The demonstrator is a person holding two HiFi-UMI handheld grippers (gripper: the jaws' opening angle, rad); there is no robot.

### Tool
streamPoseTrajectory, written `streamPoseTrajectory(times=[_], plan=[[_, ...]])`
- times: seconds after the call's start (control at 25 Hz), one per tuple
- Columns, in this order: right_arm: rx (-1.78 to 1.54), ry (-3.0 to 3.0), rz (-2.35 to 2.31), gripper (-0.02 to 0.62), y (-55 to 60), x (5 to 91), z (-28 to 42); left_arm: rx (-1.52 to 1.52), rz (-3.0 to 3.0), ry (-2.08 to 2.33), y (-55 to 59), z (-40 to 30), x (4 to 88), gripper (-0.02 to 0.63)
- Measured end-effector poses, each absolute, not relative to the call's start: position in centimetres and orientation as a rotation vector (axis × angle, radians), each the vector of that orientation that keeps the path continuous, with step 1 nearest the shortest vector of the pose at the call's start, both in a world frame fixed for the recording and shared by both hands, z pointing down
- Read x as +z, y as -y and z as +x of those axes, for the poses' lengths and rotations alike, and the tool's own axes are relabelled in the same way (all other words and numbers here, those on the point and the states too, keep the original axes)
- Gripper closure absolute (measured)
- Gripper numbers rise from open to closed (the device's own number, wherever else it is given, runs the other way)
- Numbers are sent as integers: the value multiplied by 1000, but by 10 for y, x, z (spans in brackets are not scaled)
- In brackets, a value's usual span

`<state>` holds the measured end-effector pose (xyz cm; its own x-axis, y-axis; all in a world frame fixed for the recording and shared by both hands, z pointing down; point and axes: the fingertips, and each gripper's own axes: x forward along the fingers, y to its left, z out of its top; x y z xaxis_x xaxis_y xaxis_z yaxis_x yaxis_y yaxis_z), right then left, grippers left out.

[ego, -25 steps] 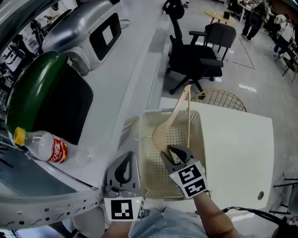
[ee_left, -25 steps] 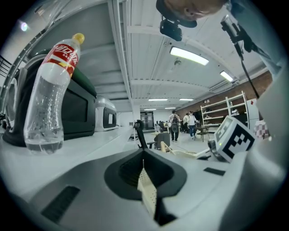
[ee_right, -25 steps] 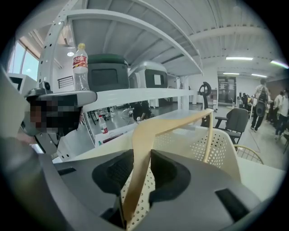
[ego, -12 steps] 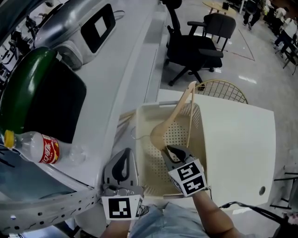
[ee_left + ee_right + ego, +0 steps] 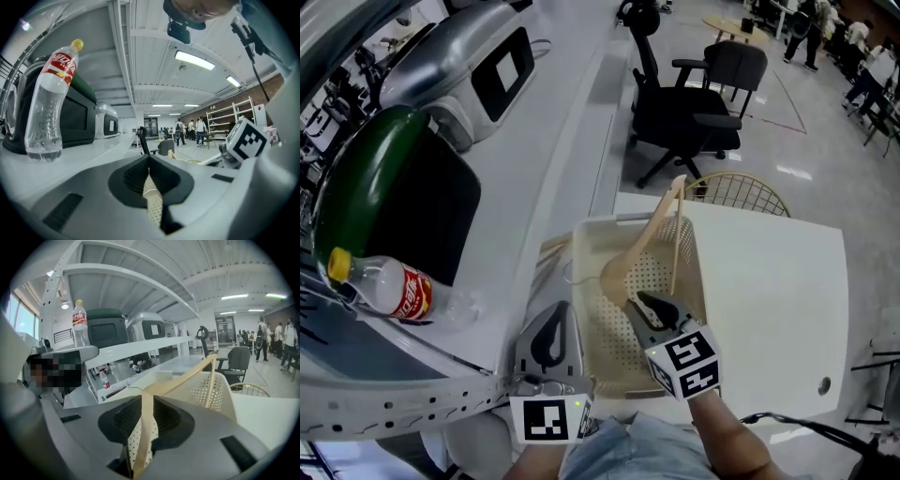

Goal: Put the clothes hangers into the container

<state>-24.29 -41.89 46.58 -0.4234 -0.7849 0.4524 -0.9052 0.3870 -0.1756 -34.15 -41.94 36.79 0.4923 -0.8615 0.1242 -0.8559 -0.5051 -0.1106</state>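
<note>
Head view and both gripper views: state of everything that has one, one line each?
hanger: gripped, leaning, lower part inside the basket, top end above the rim
basket: upright on the white table, holds only that hanger
right gripper: jaws have just been closing, now shut on the hanger
left gripper: shut, nothing in it, beside the basket
bottle: upright on the shelf, yellow cap on
</note>
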Motion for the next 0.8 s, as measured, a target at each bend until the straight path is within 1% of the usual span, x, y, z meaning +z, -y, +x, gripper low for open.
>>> streamPoseTrajectory(times=[0.12,0.28,0.36,0.56,0.8], plan=[[496,2395,1540,520,416,437,-238,-202,-2659,-1534,417,-341,353,594],[345,2426,1669,565,409,393,-220,-139,-2614,-1533,415,-345,335,594],[268,2420,1735,575,403,373,-208,-112,-2592,-1537,413,-348,326,594],[108,2408,1850,583,388,333,-182,-55,-2553,-1542,407,-351,308,594],[18,2373,1907,583,373,318,-166,-4,-2546,-1493,400,-334,291,594]])
